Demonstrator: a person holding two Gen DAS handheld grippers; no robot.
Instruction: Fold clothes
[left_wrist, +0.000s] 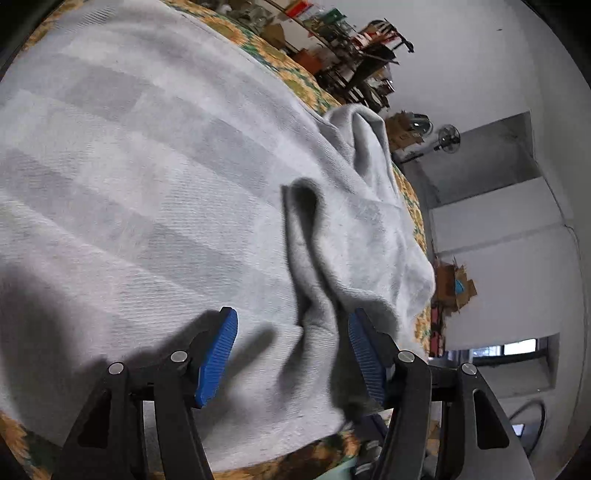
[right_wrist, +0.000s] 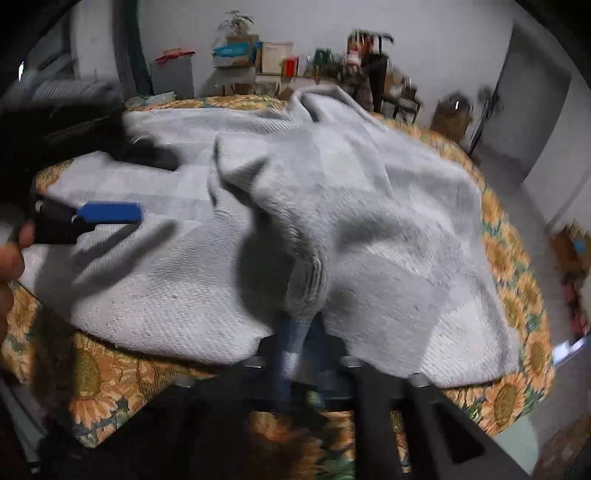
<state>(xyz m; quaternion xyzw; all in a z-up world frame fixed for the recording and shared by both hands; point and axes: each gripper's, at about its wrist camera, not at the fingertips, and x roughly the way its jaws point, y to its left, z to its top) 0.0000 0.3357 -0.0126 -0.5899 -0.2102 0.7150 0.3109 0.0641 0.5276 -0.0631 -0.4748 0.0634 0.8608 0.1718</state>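
A pale grey knitted garment (left_wrist: 155, 177) lies spread over a table with a sunflower-print cloth (right_wrist: 122, 384), covering most of it. The left gripper (left_wrist: 291, 354) hovers just above the garment's near part, blue pads (left_wrist: 218, 354) spread wide — a raised fold runs between them. The right gripper (right_wrist: 301, 343) seems pinched on a bunched ridge at the near edge, though blur hides its fingertips.
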